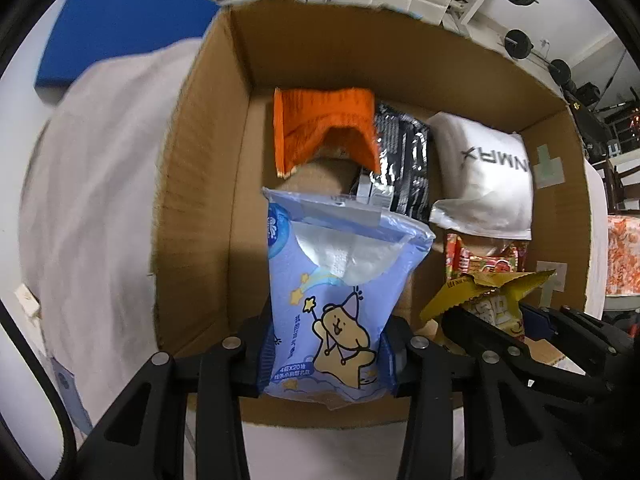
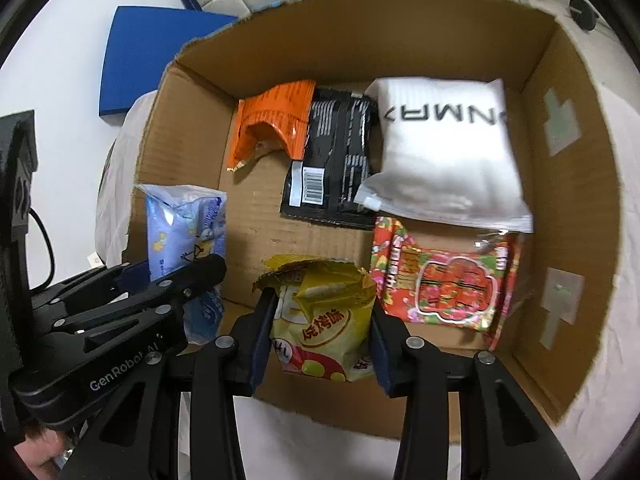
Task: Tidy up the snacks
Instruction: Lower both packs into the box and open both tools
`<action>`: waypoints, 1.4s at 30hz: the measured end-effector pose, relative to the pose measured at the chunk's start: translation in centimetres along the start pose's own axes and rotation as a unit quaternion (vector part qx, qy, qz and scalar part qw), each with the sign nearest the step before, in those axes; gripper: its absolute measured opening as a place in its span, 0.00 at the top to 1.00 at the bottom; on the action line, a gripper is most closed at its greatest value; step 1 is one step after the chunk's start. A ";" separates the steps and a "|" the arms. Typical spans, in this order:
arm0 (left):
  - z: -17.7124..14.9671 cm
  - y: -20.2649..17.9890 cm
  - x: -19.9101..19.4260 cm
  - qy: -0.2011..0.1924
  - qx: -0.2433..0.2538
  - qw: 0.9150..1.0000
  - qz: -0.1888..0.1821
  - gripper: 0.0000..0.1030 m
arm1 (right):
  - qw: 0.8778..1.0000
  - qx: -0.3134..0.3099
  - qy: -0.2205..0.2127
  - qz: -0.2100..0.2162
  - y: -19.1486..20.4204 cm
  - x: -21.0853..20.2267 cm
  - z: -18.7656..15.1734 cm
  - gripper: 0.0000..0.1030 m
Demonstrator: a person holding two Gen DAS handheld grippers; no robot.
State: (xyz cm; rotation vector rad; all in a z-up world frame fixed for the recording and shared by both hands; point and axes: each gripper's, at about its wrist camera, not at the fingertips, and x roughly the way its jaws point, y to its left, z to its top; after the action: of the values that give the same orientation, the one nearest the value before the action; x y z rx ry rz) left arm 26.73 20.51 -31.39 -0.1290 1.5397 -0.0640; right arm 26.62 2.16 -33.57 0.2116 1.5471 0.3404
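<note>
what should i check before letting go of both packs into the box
1. Left hand-held gripper has the blue tissue pack clamped between its pads: ok.
2. Right hand-held gripper has the yellow snack bag clamped: ok.
3. Both packs are over the inside of the cardboard box, not its rim: ok.
4. Bare floor of the box below the tissue pack, left of the orange packet and black packet: ok.
5. Yellow snack bag clear of the red candy pack beside it: cannot tell, their edges look close.
6. Packs already resting on the box floor: cannot tell.
</note>
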 end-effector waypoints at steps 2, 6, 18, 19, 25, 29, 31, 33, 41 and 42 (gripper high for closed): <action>0.1 0.5 0.5 0.007 -0.005 1.000 -0.006 0.61 | 1.000 0.002 0.002 0.006 -0.1 0.8 0.3 0.55; 0.3 1.4 1.3 0.014 -0.015 1.000 -0.010 0.60 | 1.000 -0.003 0.014 0.004 0.2 2.1 0.7 0.55; -0.1 2.3 0.3 0.004 -0.017 1.000 0.011 0.53 | 0.998 -0.027 0.015 -0.047 1.3 2.0 1.1 0.29; 0.1 2.3 0.0 -0.001 -0.015 1.000 0.014 0.51 | 0.998 -0.025 0.013 -0.052 1.2 1.7 1.1 0.26; 0.0 1.7 -2.4 -0.038 -0.017 0.999 0.017 0.30 | 0.996 -0.016 0.000 -0.086 0.1 -0.6 0.7 0.15; -0.2 1.1 -3.9 -0.066 -0.007 0.997 0.048 0.07 | 0.993 -0.007 -0.017 -0.114 -0.4 -1.8 0.5 0.00; 0.1 0.9 -4.4 -0.071 -0.007 0.996 0.046 0.07 | 0.992 -0.001 -0.023 -0.126 -0.6 -2.4 0.3 0.00; 0.0 0.7 -4.7 -0.073 -0.007 0.996 0.047 0.06 | 0.990 0.005 -0.030 -0.140 -0.8 -3.0 -0.1 0.00; -0.9 -0.4 -6.4 -0.093 -0.012 0.994 0.050 0.06 | 0.985 0.016 -0.044 -0.165 -0.9 -5.4 -1.0 0.00; -1.1 -0.7 -6.9 -0.099 -0.010 0.994 0.052 0.06 | 0.985 0.017 -0.046 -0.163 -0.9 -6.1 -1.2 0.00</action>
State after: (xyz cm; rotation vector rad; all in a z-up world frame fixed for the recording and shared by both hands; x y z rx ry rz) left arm 25.46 20.65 -24.48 -0.0682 1.3478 0.0467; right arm 25.56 -0.88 -28.17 -0.0026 1.4676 0.0456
